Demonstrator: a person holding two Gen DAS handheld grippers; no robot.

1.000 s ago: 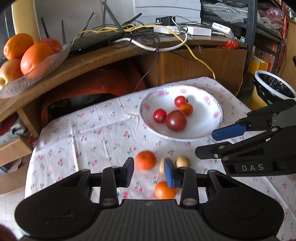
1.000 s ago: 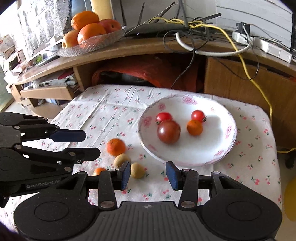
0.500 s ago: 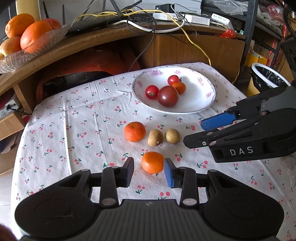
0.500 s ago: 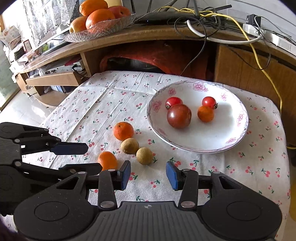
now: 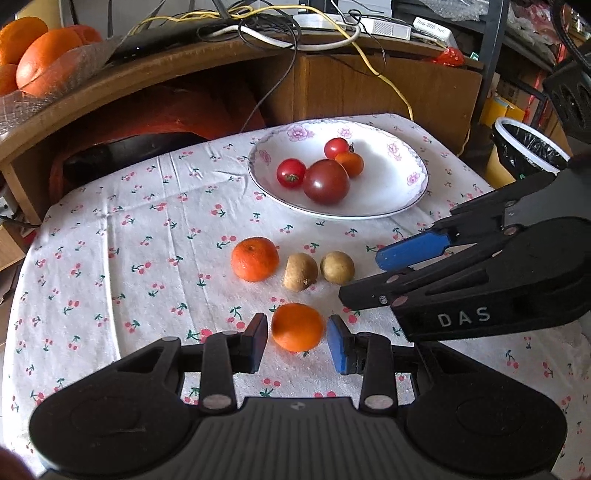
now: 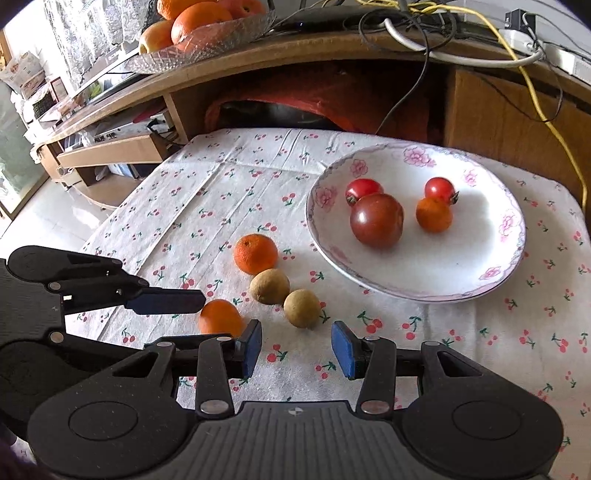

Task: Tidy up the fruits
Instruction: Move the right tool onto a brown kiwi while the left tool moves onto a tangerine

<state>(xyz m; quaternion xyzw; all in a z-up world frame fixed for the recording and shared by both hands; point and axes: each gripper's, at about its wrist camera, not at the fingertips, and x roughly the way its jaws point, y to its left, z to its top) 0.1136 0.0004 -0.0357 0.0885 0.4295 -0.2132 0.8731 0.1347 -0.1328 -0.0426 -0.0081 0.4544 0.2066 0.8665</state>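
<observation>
A white flowered bowl (image 5: 402,192) (image 6: 491,254) holds a dark tomato (image 5: 326,181) (image 6: 376,220), two red cherry tomatoes and a small orange one. On the cherry-print cloth lie a mandarin (image 5: 255,259) (image 6: 255,254), two brown kiwis (image 5: 300,271) (image 5: 337,267) (image 6: 269,286) (image 6: 301,308) and a nearer orange fruit (image 5: 297,326) (image 6: 220,317). My left gripper (image 5: 297,343) is open, its pads on either side of the near orange fruit without touching it. My right gripper (image 6: 295,350) is open and empty, just short of the nearer kiwi.
A wooden shelf behind the table carries a glass dish of large oranges (image 5: 40,62) (image 6: 199,26) and tangled cables (image 5: 280,29). A lined bin (image 5: 528,147) stands to the right of the table. Red cloth fills the space under the shelf.
Both grippers have drawn back and lowered toward the loose fruit. The near orange fruit now sits between the left gripper's pads. No fruit has moved.
</observation>
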